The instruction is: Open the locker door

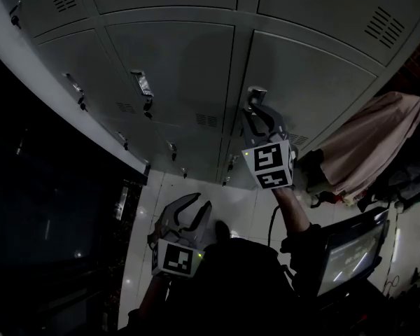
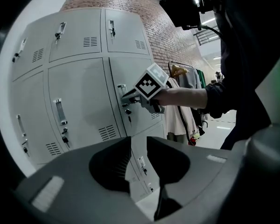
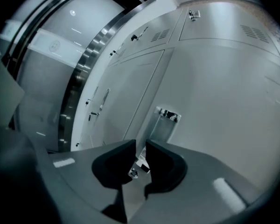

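Observation:
The grey locker door point(image 1: 315, 82) is closed, with a metal handle point(image 1: 255, 95) at its left edge. My right gripper point(image 1: 260, 117) reaches up to that handle, and its jaws are closed round the lower part. In the right gripper view the handle point(image 3: 167, 118) runs down into the narrow gap of the right gripper point(image 3: 141, 158). In the left gripper view the right gripper point(image 2: 126, 96) touches the handle point(image 2: 122, 88). My left gripper point(image 1: 194, 212) hangs low and well back from the lockers. The left gripper point(image 2: 139, 160) has a small gap between its jaws, with nothing in it.
Closed lockers surround the door, each with its own handle, such as the neighbouring locker's handle point(image 1: 141, 84). Garments point(image 1: 367, 145) hang on a rack to the right. A lit screen point(image 1: 350, 254) sits low on the right. A dark glass wall with a metal frame point(image 3: 79, 78) stands left of the lockers.

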